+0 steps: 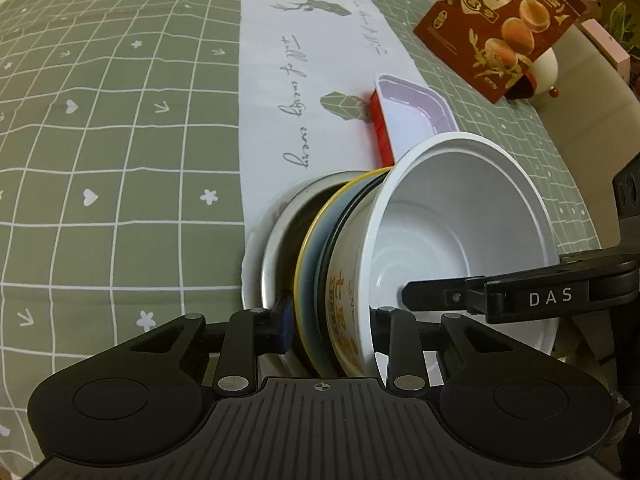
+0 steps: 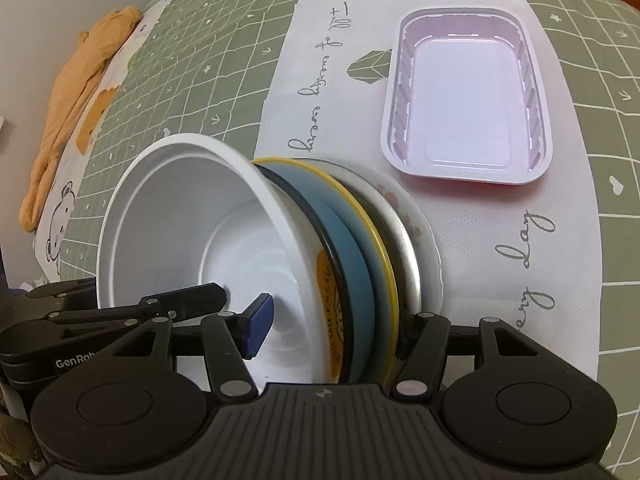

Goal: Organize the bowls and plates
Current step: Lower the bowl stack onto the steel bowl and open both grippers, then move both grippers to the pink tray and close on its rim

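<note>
A nested stack stands on the table runner: a white bowl [image 1: 460,240] [image 2: 192,208] with an orange label sits in a black-rimmed bowl [image 1: 326,256], on a blue plate with a yellow rim [image 1: 310,248] [image 2: 352,232]. Under them lie a metal plate [image 1: 276,248] [image 2: 408,248] and a white flowered plate [image 1: 250,264] [image 2: 424,224]. My left gripper [image 1: 332,316] clamps the stack, one pad under the blue plate and the other finger inside the white bowl. My right gripper [image 2: 332,332] grips the same pieces from the opposite side. Each gripper's inner finger shows in the other's view.
A lilac rectangular tray [image 1: 416,112] [image 2: 468,100] rests on a red one [image 1: 380,128] just beyond the stack. A brown quail-eggs packet [image 1: 500,28] stands at the far right. An orange cloth [image 2: 80,92] and a bear-print mat [image 2: 60,208] lie on the green checked tablecloth.
</note>
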Motion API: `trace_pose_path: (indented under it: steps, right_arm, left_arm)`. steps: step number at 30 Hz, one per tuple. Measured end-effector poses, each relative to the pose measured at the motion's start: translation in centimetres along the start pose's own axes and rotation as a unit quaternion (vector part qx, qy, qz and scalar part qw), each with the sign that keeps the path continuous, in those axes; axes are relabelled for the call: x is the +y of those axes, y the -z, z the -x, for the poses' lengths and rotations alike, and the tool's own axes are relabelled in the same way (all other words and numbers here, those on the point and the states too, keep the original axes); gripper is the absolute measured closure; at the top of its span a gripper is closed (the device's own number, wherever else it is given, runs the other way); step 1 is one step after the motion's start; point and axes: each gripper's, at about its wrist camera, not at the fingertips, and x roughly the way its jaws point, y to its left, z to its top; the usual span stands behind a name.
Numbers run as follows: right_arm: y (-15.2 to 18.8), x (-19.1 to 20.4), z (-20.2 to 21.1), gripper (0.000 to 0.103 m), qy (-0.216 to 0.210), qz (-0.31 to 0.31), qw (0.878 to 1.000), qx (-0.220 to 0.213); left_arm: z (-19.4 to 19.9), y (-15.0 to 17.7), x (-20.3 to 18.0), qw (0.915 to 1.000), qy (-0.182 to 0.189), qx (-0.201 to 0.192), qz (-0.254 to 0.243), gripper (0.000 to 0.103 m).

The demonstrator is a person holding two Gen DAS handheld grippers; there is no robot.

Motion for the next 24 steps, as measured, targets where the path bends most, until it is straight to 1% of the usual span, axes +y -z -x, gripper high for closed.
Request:
trace_pose_path:
  steps: [6, 12, 16, 18, 20, 21, 24]
  right_arm:
    - [-0.2, 0.2, -0.1, 0.046, 0.006, -0.006, 1.000, 0.005]
    - [-0.6, 0.6, 0.6, 0.046, 0.016, -0.005, 1.000, 0.006]
    - [-0.8, 0.2, 1.1, 0.047, 0.014, -0.011, 1.000, 0.007]
    - [-0.9, 0.3, 1.5, 0.047, 0.017, -0.008, 1.000, 0.003]
    - [-0.7, 0.9, 2.5, 0.046, 0.034, 0.013, 0.999, -0.025]
    - [-0.6, 1.3, 3.4, 0.045, 0.051, 0.030, 0.997, -0.047]
    - [-0.2, 2.5, 6.3, 0.045, 0.068, 0.079, 0.988, -0.111]
  left_arm:
    - [0.0, 0.1, 0.0, 1.0000, -0.004, -0.003, -0.004, 0.073]
    - [0.2, -0.2, 0.4, 1.0000, -0.002, -0.006, -0.002, 0.075]
    - [1.1, -0.6, 0.3, 0.9998, -0.007, -0.017, -0.007, 0.076]
    - [2.1, -0.9, 0.0, 0.9990, -0.014, -0.039, -0.017, 0.078]
    - [3.5, -1.4, -0.2, 0.9976, -0.018, -0.063, -0.021, 0.078]
    - [4.1, -1.7, -0.3, 0.9971, -0.019, -0.072, -0.018, 0.078]
    - [5.3, -2.5, -0.9, 0.9956, -0.027, -0.088, -0.016, 0.079]
